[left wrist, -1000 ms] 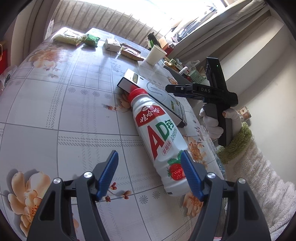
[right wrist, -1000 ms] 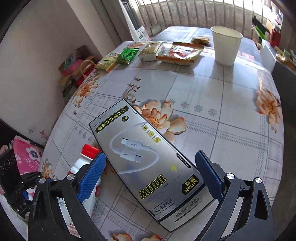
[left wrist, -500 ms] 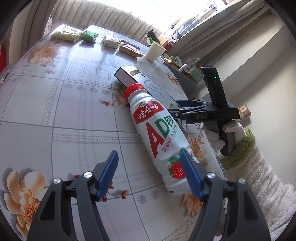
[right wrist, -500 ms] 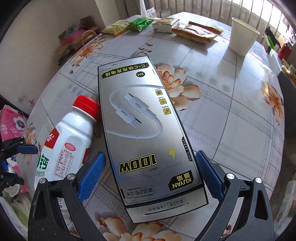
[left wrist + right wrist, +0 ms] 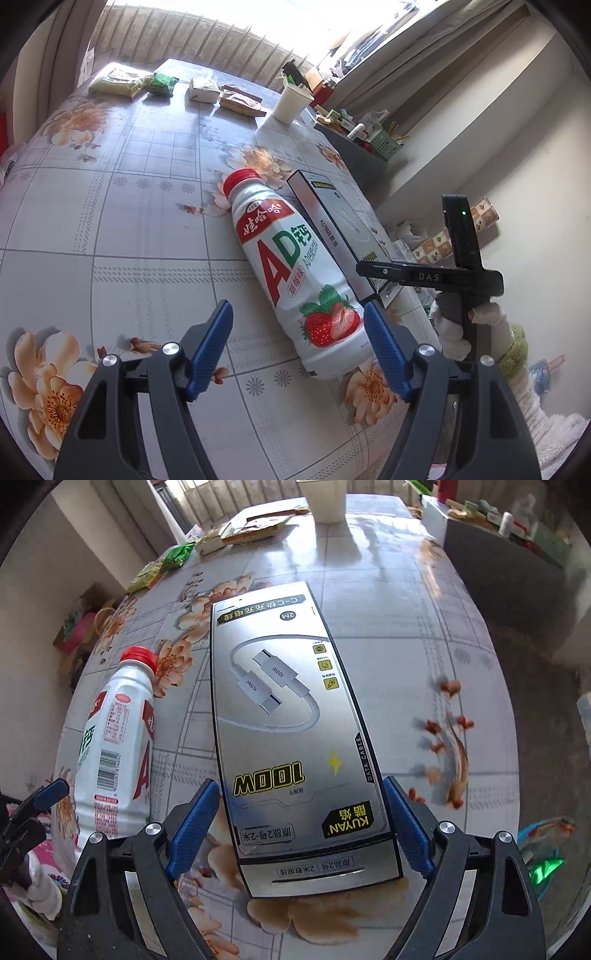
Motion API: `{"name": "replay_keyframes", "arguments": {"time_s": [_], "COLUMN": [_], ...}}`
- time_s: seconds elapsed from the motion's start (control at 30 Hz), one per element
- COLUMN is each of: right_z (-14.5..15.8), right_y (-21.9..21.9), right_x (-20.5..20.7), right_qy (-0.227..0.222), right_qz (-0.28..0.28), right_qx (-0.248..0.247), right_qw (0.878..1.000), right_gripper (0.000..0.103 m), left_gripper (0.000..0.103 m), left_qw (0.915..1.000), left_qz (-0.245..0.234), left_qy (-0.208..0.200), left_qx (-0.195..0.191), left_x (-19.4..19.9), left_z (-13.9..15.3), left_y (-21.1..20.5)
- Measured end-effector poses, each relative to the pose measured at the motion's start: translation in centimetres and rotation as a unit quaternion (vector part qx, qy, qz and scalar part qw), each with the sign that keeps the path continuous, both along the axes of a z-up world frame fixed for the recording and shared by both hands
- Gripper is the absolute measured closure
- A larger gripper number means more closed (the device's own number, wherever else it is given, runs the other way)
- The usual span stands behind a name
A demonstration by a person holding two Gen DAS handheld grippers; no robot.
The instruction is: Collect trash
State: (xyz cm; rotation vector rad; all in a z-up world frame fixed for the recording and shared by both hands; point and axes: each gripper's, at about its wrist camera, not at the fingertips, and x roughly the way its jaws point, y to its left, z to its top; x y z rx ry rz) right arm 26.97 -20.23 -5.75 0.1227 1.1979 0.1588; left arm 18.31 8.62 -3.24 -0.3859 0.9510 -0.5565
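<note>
The box [image 5: 288,716] lies flat on the surface [image 5: 424,635], its near end between the right gripper's [image 5: 299,827] closing jaws, pads just off its sides. The bottle [image 5: 295,273] lies left of it, base near the left gripper's [image 5: 297,349] opening, empty jaws.

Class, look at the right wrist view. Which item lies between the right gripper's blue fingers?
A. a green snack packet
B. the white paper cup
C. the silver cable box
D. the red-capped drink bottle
C: the silver cable box lies flat with its near end between the closing fingers of the right gripper, while the drink bottle lies off to the side.
</note>
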Motion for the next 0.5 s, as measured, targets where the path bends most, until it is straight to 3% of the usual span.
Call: {"name": "replay_keyframes", "arguments": {"time_s": [0.27,0.5], "right_z": [-0.1,-0.2], "right_y": [-1.3,-1.2], "right_x": [-7.9,-9.0], "right_qy": [-0.031,-0.044], "right_qz": [-0.105,-0.130], "right_qx": [0.054,0.081], "right_qw": [0.993,0.987], "right_gripper": [0.019,0.020], "left_gripper": [0.024,0.024], "left_qw": [0.9994,0.9962], "left_qz": [0.022,0.041], "left_qy": [-0.004,-0.002], "left_qx": [0.028,0.077], "left_x": [2.2,4.9], "left_z": [0.6,0.1], "left_y": [-2.6,-5.3]}}
